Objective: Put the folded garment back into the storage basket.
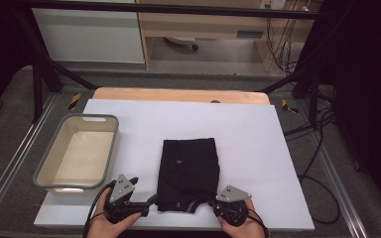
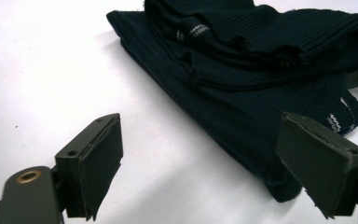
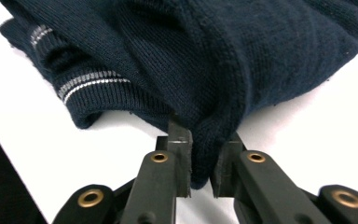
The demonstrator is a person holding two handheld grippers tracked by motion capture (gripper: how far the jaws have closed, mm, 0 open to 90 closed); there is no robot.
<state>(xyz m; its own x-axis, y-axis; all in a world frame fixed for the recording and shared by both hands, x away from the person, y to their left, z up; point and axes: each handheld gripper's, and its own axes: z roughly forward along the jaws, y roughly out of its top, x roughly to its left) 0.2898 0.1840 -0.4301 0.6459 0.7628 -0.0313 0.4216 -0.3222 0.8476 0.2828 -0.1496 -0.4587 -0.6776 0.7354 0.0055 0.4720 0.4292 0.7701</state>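
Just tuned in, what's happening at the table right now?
A person is working a folded dark sweater on the white table with two handheld grippers. The right gripper is shut on the sweater's near edge. The left gripper is open beside its near left corner, not touching. A grey bin sits to the left.

- The left gripper [image 1: 151,201] is a matte black handheld tool with a grey three-cornered plate [image 1: 123,186] on top; a thin black cable [image 1: 95,210] loops from its body.
- In the left gripper view, its two jaws end in flat dark rubber pads [image 2: 100,163] with frayed edges, and a brass-ringed rivet [image 2: 28,176] sits on the black linkage.
- The right gripper [image 3: 200,161] has black link arms with brass-ringed rivets [image 3: 159,157] and thin dark pads.
- It carries another grey triangular plate [image 1: 233,194].
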